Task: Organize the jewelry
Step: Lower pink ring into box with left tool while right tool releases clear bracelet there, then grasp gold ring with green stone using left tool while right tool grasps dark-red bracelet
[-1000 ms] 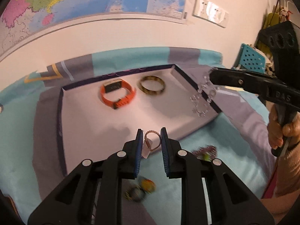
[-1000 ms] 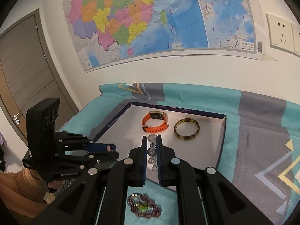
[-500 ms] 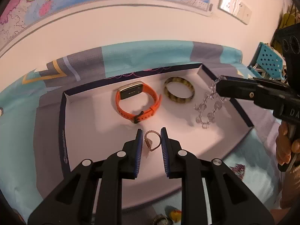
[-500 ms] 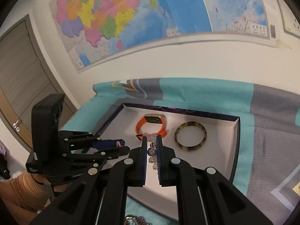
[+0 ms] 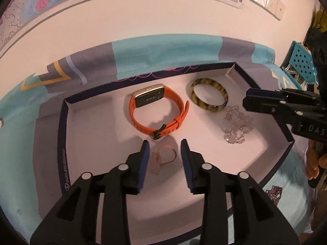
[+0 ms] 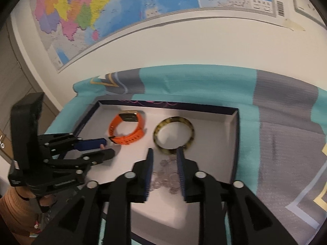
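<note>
Both grippers have just been opening: left gripper [image 5: 164, 146] releases the thin pink beaded bracelet [image 5: 163, 157], right gripper [image 6: 164, 153] the clear crystal-bead bracelet [image 6: 166, 175]; both now lie in the shallow white-lined tray [image 5: 61, 143], near side, delivered.

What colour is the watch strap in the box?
Orange, seen best in the left wrist view: watch strap.

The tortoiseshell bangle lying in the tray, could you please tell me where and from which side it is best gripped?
The tortoiseshell bangle lies flat in the tray, its hole facing up. Come from above and pinch the near part of its rim, one finger in the hole, one outside. That arc looks most reachable, though the clear bead bracelet lies just beside it.
</note>
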A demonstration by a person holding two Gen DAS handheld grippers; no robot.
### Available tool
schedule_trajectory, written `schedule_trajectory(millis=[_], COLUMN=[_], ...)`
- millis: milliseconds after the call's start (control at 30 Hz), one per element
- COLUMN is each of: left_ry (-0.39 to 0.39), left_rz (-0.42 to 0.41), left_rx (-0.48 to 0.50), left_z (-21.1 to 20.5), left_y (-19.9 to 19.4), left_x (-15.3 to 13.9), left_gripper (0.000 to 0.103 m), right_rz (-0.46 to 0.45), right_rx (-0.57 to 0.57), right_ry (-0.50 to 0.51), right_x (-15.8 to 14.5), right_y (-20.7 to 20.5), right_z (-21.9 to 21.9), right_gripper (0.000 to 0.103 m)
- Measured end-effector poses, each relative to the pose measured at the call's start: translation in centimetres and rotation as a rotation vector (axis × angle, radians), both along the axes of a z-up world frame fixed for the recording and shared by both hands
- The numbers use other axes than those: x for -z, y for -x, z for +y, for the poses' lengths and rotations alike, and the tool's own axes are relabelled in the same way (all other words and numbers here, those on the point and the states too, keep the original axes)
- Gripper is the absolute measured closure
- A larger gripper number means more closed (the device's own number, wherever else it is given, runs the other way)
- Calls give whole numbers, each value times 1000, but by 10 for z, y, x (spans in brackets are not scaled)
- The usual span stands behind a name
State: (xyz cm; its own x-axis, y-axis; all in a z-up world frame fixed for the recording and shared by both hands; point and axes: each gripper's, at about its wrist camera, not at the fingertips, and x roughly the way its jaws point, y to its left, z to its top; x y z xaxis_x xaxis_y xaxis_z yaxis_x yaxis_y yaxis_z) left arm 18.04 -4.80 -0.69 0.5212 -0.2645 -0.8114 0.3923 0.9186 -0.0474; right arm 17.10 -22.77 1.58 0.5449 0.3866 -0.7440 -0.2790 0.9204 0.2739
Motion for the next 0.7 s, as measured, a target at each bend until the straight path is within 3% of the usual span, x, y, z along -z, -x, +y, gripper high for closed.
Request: schedule_trajectory(millis=[100,233,333,500,700], left_ry=[-6,24,39,63,71], left_rz=[-59,-131,-164,-162,-117], left_rx=[-10,-28,-36,-14,9], left_z=[5,21,33,45,51], left_y=[10,34,53,87,112], left_x=[-12,-33,-43,-42,-26], left_gripper=[53,51,50,50,50], right_rz=[-24,-87,-120,-119,-58], right_rx=[11,-36,-88,-185,-270], right_ry=[9,9,8,41,132], right_x=[-5,-22,-31,-31,-6], right_y=[9,38,65,105,141], right_z=[-5,-8,-7,3,22], right_gripper=[73,64,64,64,64])
